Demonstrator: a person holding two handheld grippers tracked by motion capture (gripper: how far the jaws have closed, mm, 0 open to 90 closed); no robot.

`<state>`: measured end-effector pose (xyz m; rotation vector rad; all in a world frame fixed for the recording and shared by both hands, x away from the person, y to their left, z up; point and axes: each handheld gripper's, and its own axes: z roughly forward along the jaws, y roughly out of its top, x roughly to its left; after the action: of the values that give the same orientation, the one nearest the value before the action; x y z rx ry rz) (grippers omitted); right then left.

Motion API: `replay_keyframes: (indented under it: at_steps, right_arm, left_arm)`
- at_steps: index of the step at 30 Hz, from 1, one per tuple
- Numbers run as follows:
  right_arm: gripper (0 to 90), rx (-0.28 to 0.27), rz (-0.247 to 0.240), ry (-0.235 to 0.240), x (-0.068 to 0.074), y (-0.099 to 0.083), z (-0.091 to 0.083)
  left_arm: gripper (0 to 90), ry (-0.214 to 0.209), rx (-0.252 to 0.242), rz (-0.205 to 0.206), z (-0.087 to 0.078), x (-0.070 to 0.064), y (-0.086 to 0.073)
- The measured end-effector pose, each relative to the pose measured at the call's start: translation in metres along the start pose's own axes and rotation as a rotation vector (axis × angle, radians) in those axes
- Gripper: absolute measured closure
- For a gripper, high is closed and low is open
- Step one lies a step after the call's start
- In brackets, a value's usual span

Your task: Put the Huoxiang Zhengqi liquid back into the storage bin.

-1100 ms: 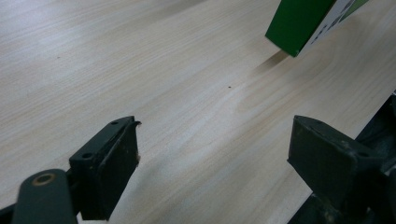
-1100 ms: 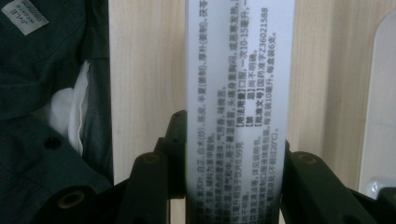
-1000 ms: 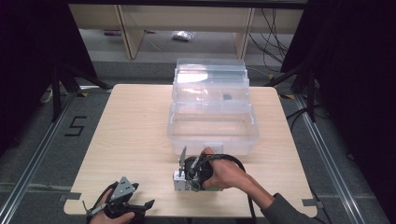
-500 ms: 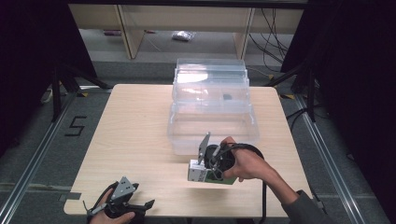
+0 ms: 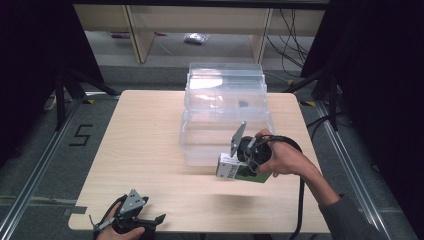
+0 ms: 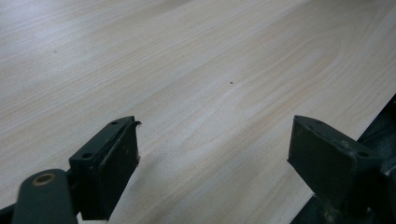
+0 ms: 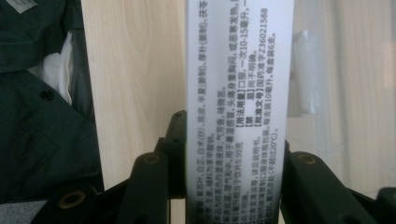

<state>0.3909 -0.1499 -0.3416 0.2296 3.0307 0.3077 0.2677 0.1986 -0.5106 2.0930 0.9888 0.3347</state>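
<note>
The right gripper (image 5: 234,167) is carrying a small carton (image 7: 239,107) clamped between its jaws, risking clipping the clear bin (image 5: 225,131) ahead, while the left gripper (image 6: 212,158) is idling, jaws apart.

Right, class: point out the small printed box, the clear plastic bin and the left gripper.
small printed box (image 7: 238,93), right gripper view, on its white printed face.
clear plastic bin (image 5: 200,142), high view, on its near front wall.
left gripper (image 6: 215,154), left gripper view, midway between its open jaws.
</note>
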Motion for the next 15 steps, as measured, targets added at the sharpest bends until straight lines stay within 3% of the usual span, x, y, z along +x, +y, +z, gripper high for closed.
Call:
replay_keyframes:
  at_steps: [2,3,6,7,8,9,10,11,15]
  right_arm:
    - [64.7,-0.003,-0.012,-0.006,-0.002,0.000,-0.001]
    - [64.8,0.008,0.006,0.002,-0.003,-0.001,-0.004]
    - [64.8,0.007,-0.032,-0.002,-0.009,-0.002,-0.005]
    - [64.7,0.000,-0.008,0.002,-0.011,-0.004,-0.006]
    - [64.7,0.001,-0.024,-0.005,-0.014,-0.005,-0.007]
    - [64.7,-0.001,0.015,0.000,-0.013,-0.006,-0.009]
    - [64.7,-0.014,-0.017,0.000,-0.018,-0.007,-0.010]
    - [64.8,-0.010,0.024,-0.002,-0.018,-0.009,-0.012]
    - [64.8,0.000,0.025,-0.007,-0.027,-0.013,-0.016]
  left_arm:
    - [15.5,-0.003,-0.005,-0.001,0.000,-0.001,0.000]
    - [15.5,-0.003,-0.005,0.001,0.000,0.000,0.000]
    - [15.5,0.002,-0.001,0.001,0.000,0.000,0.000]
    - [15.5,0.003,-0.001,-0.010,0.001,-0.001,-0.001]
    - [15.5,0.001,0.007,0.003,0.001,-0.001,-0.001]
    - [15.5,0.000,0.008,0.006,0.001,-0.001,-0.001]
    - [15.5,-0.001,0.003,0.000,0.001,-0.001,-0.001]
    - [15.5,0.002,0.000,-0.003,0.001,-0.001,0.000]
    - [15.5,0.005,-0.008,-0.006,-0.001,-0.001,0.001]
